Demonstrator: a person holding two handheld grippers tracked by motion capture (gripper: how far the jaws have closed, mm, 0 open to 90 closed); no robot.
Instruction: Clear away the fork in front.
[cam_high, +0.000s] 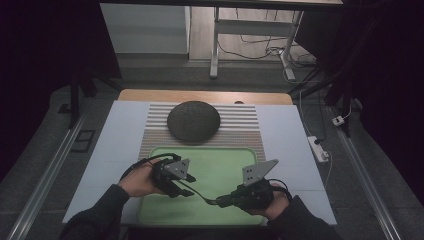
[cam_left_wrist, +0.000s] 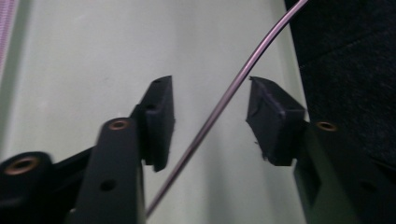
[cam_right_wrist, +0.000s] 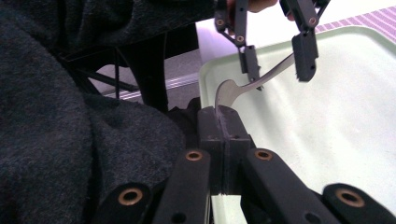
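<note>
Over the near half of the green tray (cam_high: 220, 165), the right claw (cam_right_wrist: 223, 122) is clamped tight on the bowl end of a metal spoon (cam_right_wrist: 261, 80). Its handle runs between the left claw's (cam_left_wrist: 210, 114) half-open pads, untouched by either. Beyond the tray's far rim, a dark dome (cam_high: 193, 120) sits on the striped mat (cam_high: 240, 125); bare bench (cam_high: 290, 140) flanks both sides.

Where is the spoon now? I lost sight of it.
The spoon is above the green tray, its bowl end clamped in the right gripper, its handle between the left gripper's jaws.
</note>
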